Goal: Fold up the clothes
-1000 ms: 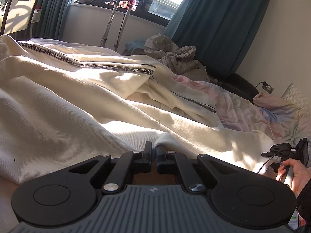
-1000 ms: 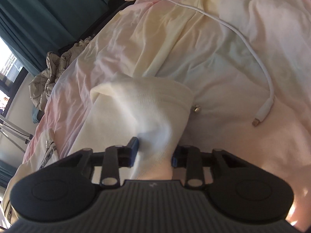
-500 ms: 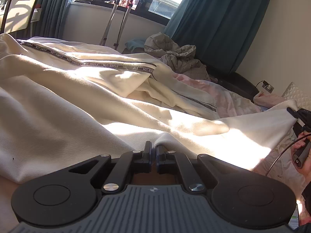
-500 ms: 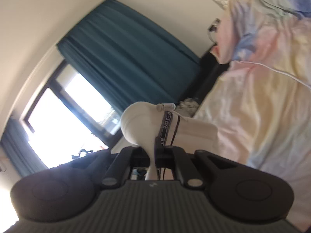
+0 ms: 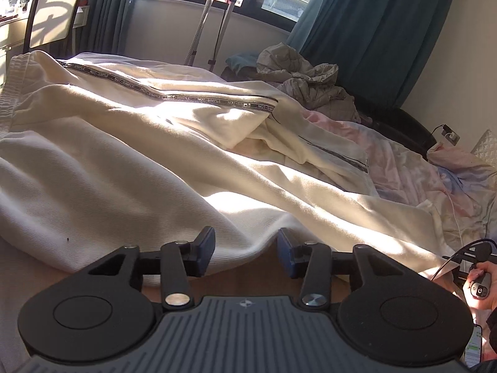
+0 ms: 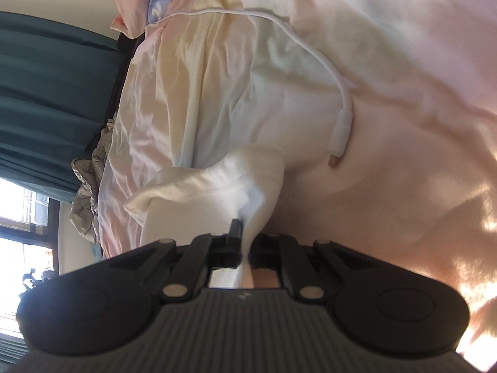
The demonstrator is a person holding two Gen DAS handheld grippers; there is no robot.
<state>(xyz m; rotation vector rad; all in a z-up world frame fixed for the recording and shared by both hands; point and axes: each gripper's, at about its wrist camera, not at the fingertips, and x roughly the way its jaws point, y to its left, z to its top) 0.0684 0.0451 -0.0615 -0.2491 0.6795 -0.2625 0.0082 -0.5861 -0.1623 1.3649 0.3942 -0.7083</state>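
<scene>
Only the right hand-held gripper [image 6: 245,242] view shows pinched cream garment [image 6: 217,183]

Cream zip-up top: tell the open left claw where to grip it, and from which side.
Grip the near hem of the cream zip-up top where it peaks between the left claw's fingers; come straight forward, low. That raised edge already sits in the open gap.

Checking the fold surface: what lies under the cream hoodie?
Pastel bedsheet shows beyond the cream hoodie; a bare tan surface shows at its near hem. Anything beneath the middle is covered.
</scene>
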